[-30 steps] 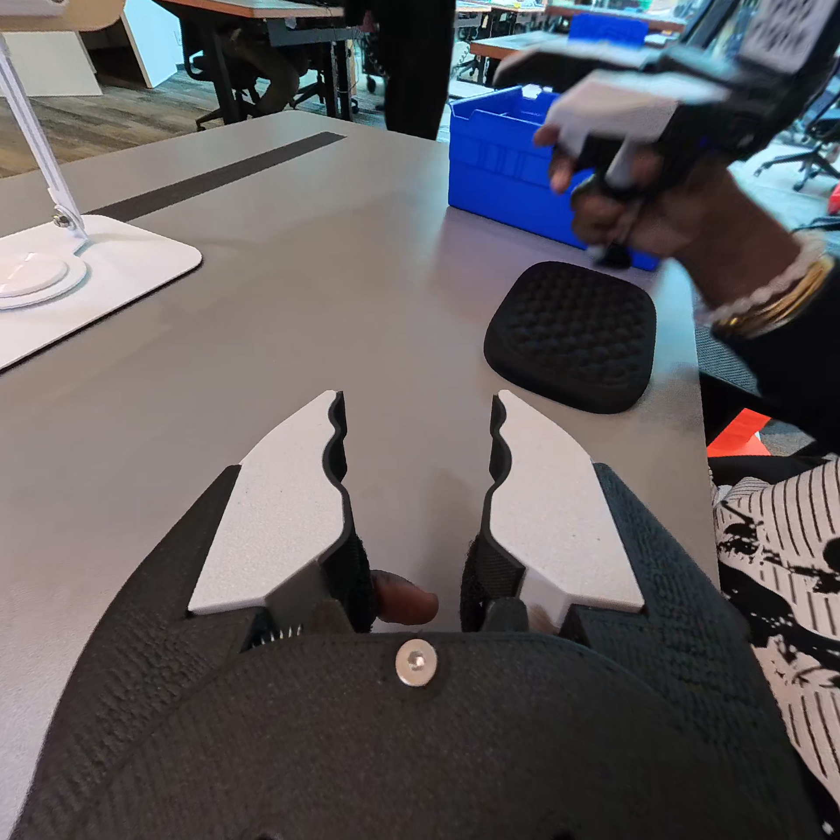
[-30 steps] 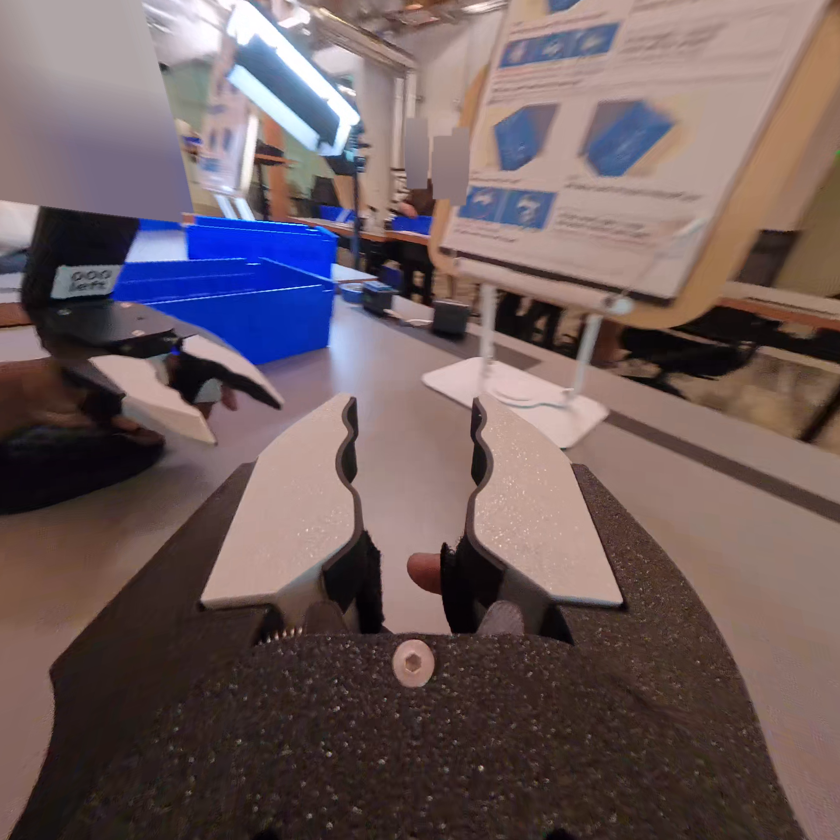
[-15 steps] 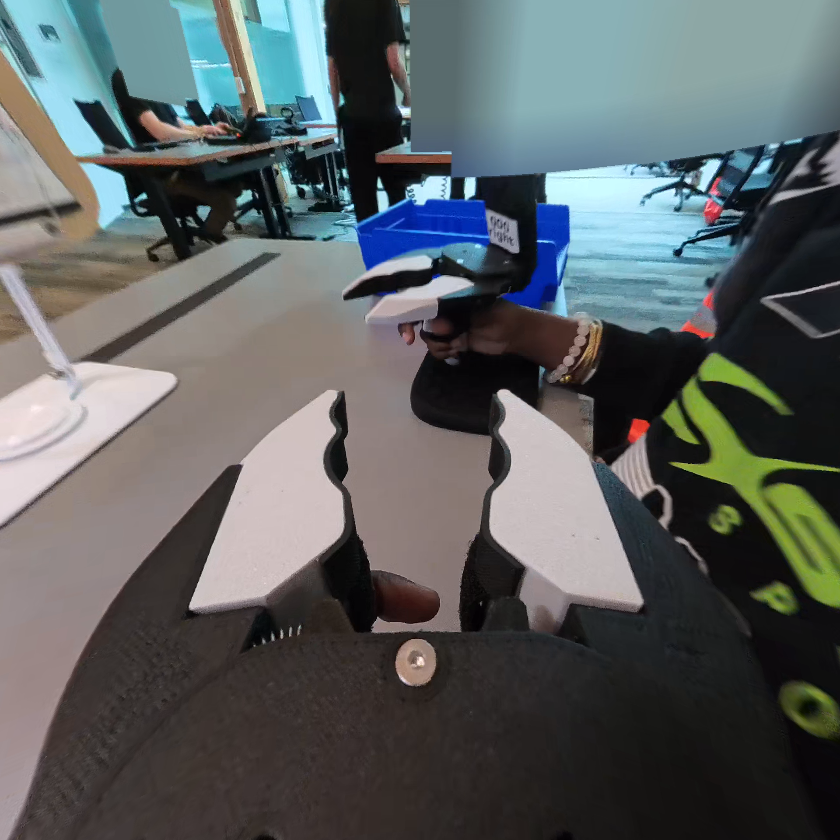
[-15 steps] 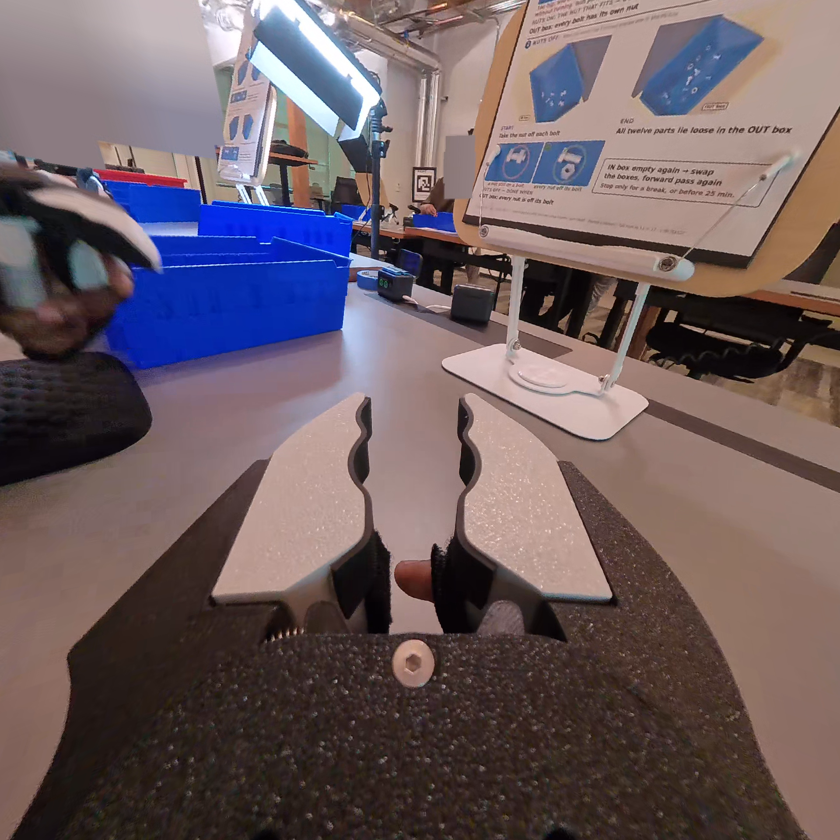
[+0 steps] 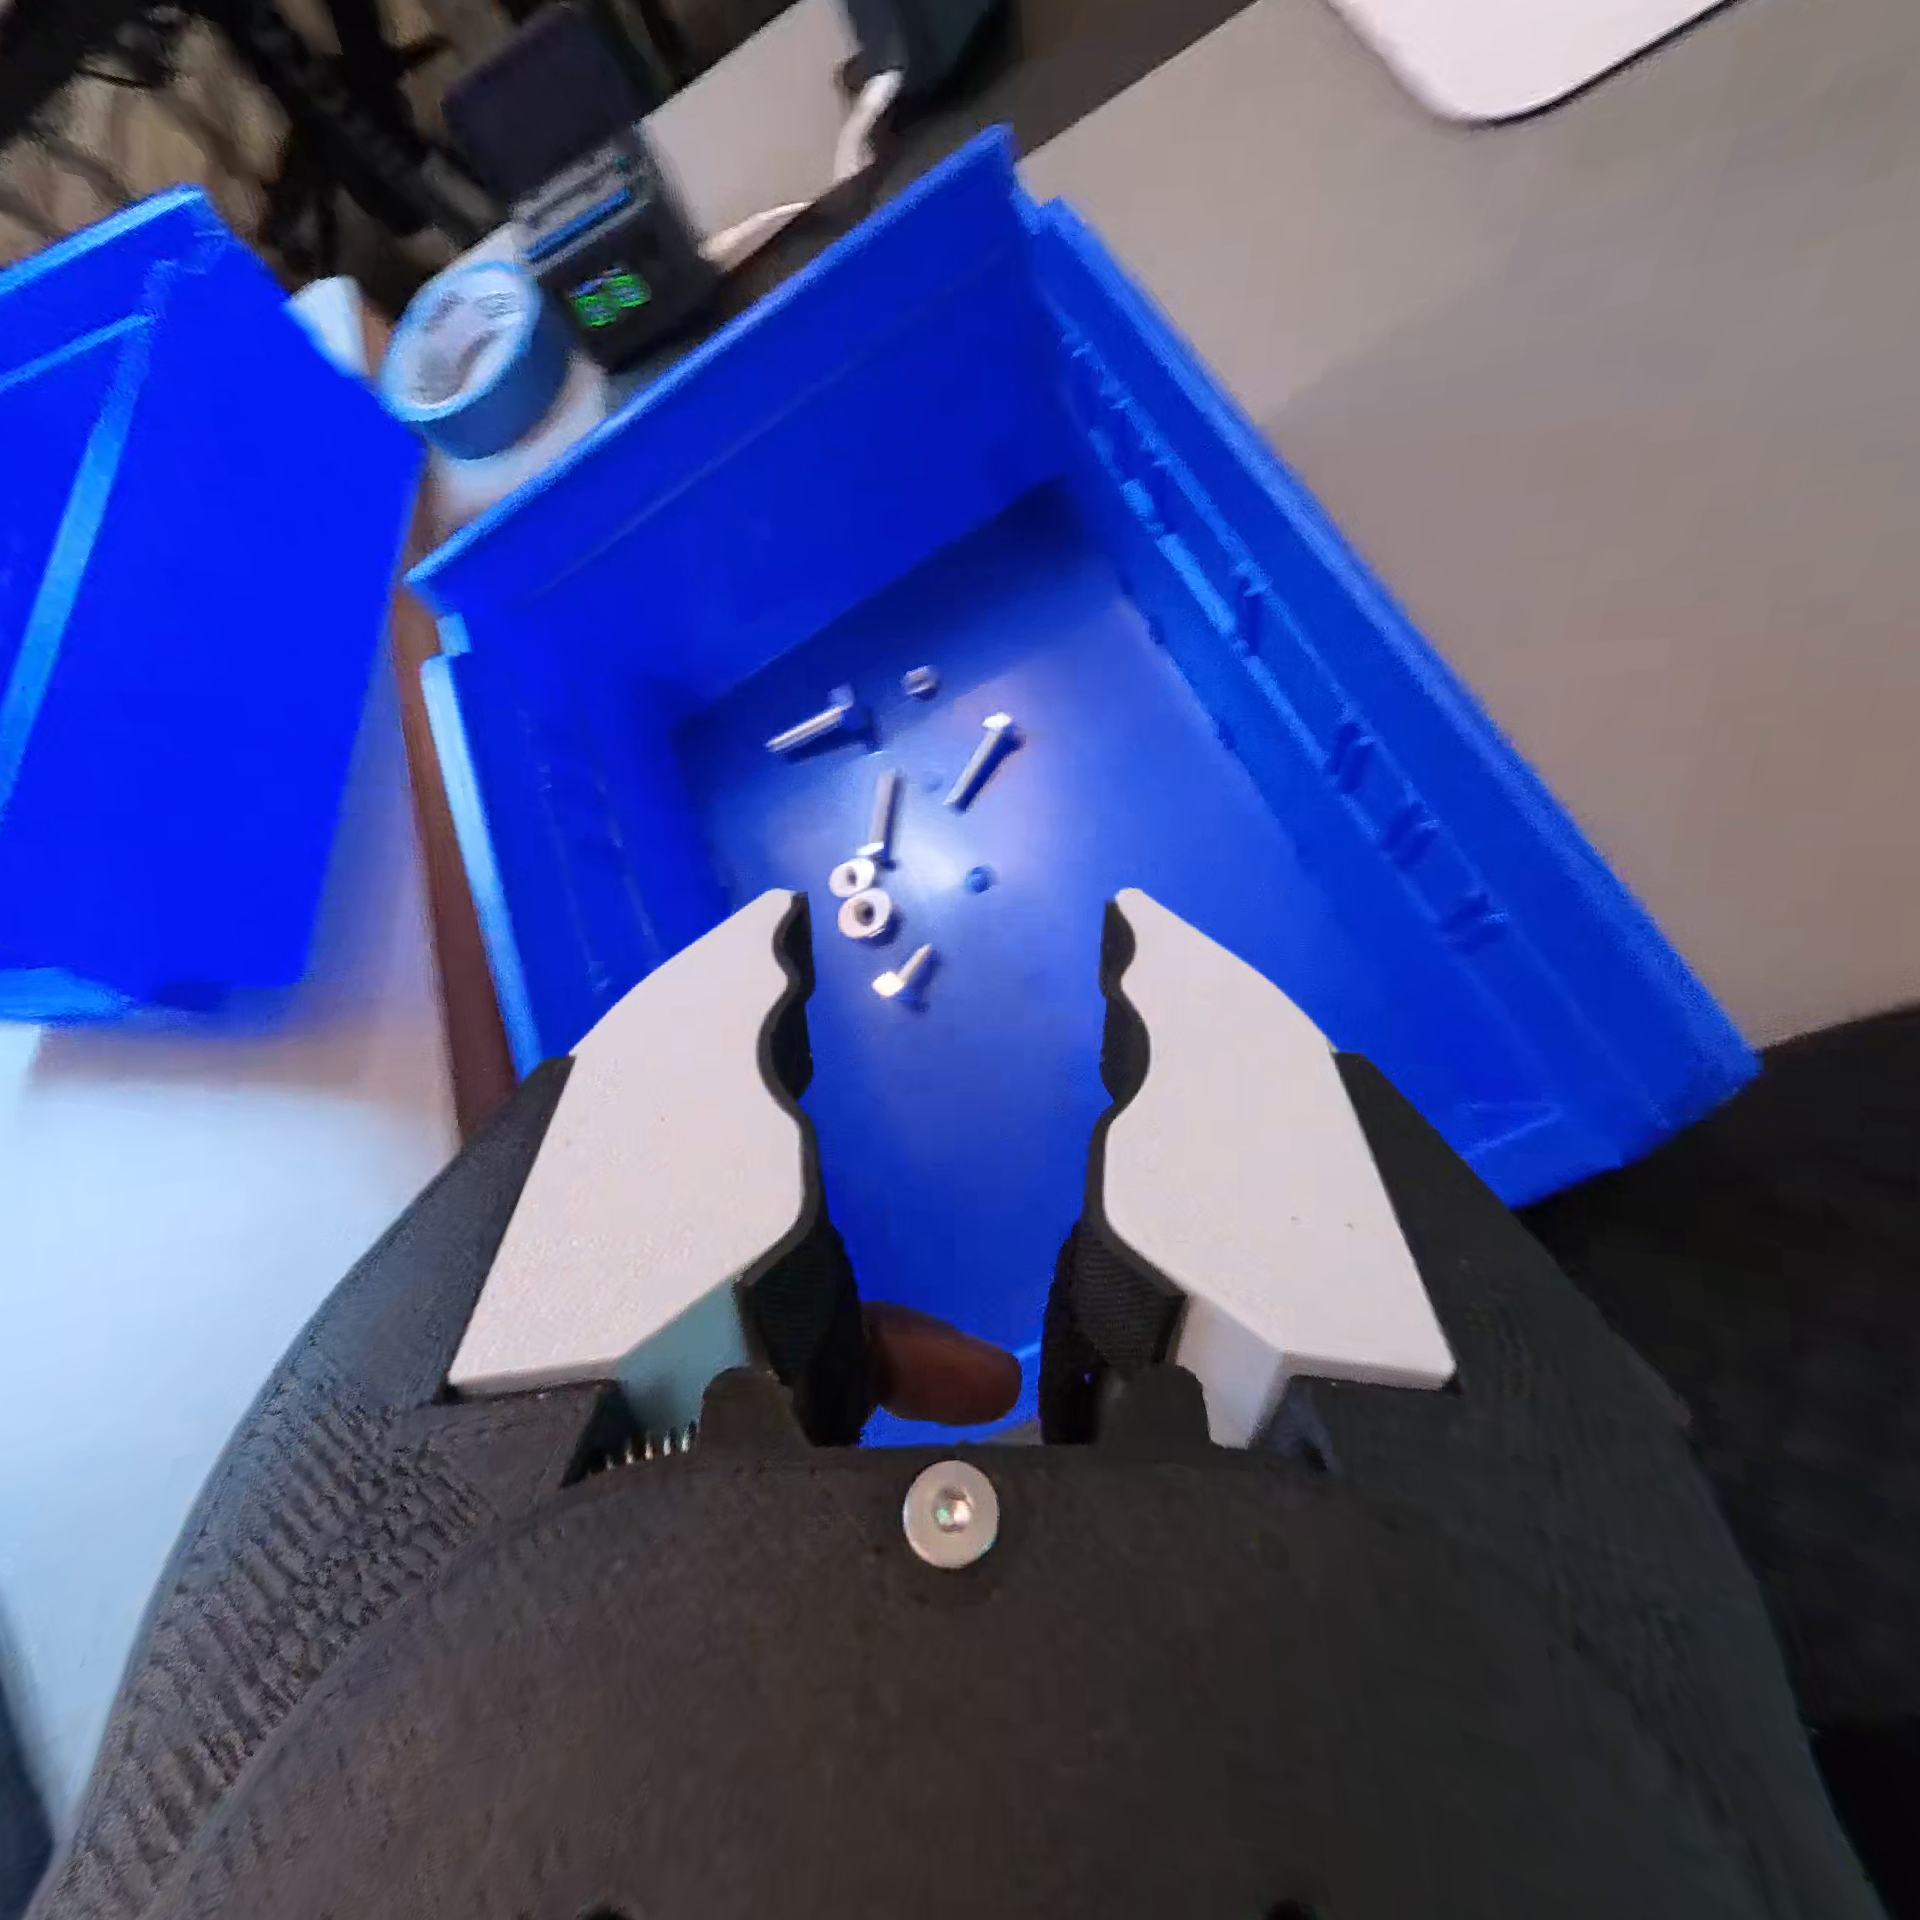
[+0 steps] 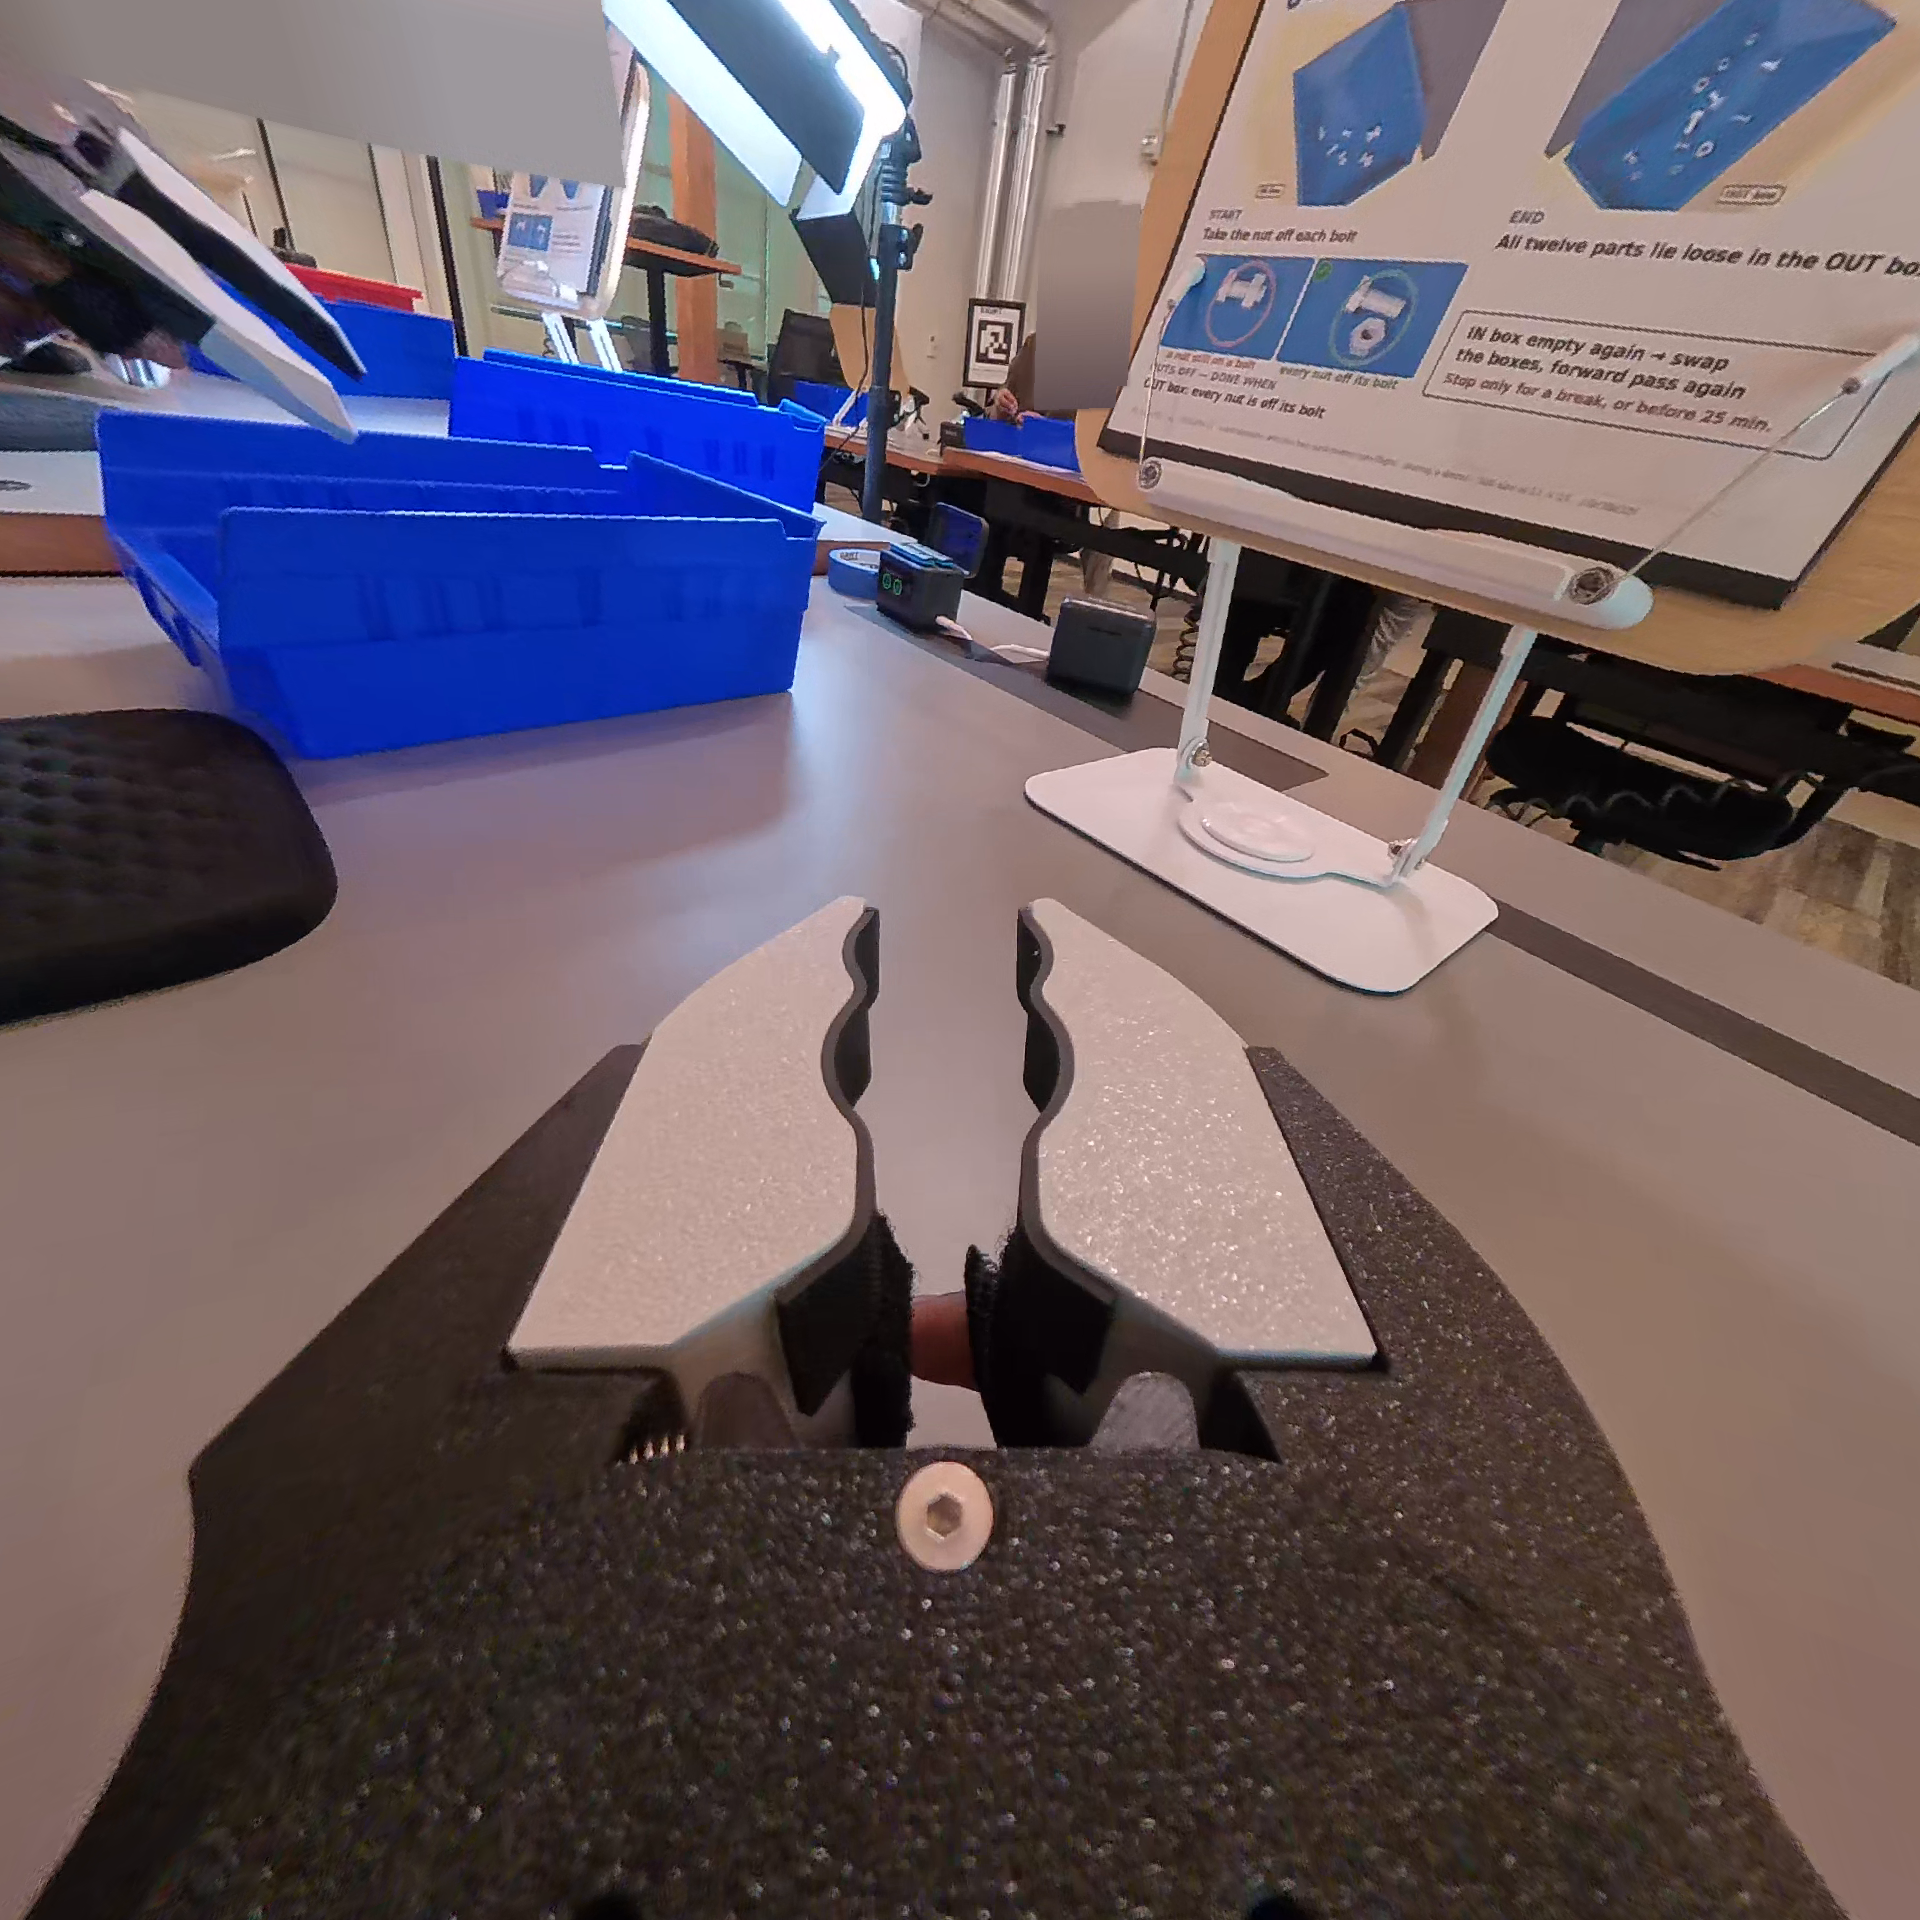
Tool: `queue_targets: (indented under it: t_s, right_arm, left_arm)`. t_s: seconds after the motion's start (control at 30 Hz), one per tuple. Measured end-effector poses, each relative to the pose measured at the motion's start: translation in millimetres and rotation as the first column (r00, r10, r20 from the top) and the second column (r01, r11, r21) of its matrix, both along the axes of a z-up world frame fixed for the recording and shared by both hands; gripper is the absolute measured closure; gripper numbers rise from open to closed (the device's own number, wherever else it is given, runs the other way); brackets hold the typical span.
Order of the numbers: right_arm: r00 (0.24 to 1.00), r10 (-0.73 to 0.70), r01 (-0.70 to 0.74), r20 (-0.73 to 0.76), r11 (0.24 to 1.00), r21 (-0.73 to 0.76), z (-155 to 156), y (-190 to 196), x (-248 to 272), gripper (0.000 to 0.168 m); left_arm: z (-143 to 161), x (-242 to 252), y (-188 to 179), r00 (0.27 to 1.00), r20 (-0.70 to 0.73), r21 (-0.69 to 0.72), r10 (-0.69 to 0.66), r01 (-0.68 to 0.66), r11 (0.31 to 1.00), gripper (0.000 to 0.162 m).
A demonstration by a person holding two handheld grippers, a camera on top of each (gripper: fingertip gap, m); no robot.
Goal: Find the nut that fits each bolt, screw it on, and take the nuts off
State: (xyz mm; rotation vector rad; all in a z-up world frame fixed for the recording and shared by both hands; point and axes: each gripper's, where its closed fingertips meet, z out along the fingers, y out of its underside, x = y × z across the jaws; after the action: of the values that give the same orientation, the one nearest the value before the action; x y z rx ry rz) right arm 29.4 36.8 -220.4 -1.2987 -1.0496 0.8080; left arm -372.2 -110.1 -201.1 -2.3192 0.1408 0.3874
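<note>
In the left wrist view I look down into a blue bin (image 5: 1299, 665). Several small silver bolts lie loose on its floor, one at the far left (image 5: 816, 724) and one on the right (image 5: 982, 758). Two nuts (image 5: 860, 899) lie side by side just beyond the fingertips. My left gripper (image 5: 951, 914) is open and empty above the bin. My right gripper (image 6: 945, 920) is open with a narrow gap and empty, low over the grey table (image 6: 644, 935). The left gripper also shows in the right wrist view (image 6: 239, 312), above the bin (image 6: 499, 613).
A second blue bin (image 5: 156, 623) stands left of the first. A blue tape roll (image 5: 478, 353) and a small device with a green display (image 5: 608, 296) lie behind it. A black pad (image 6: 135, 842) lies left of my right gripper. A white stand (image 6: 1268, 852) holds an instruction sheet at right. The gap from one gripper's tips to the other's is roughly 45 cm.
My left gripper has swung from over the table to above the blue bin and now points down into it. My right gripper's jaws have narrowed somewhat.
</note>
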Motion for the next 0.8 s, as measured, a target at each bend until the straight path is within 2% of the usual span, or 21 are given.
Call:
queue_targets:
  t_s: [0.07, 0.23, 0.43, 0.67, 0.8]
  right_arm:
    - [1.0, 0.0, 0.0, 0.011, 1.0, -0.011, -2, 1, -1, 0.143]
    - [0.999, 0.008, -0.007, 0.038, 1.0, -0.026, -6, 1, -4, 0.143]
    - [0.999, 0.005, -0.004, 0.037, 0.999, -0.032, -6, 2, -4, 0.143]
    - [1.0, 0.006, -0.005, 0.029, 0.999, -0.045, -6, 3, -3, 0.143]
    - [1.0, 0.003, -0.002, 0.02, 0.999, -0.052, -5, 4, -2, 0.143]
  left_arm:
    - [-10, 12, 11, 0.985, 0.129, -0.021, -0.114, 0.118, 0.993, 0.112]
    - [-49, 7, 38, 0.939, 0.273, -0.176, -0.211, 0.264, 0.948, 0.124]
    - [-82, -22, 76, 0.94, 0.315, -0.238, -0.129, 0.21, 0.948, 0.124]
    - [-117, -42, 80, 0.954, 0.28, -0.376, -0.102, 0.207, 0.903, 0.134]
    - [-122, -38, 83, 0.94, 0.32, -0.363, -0.117, 0.236, 0.902, 0.135]
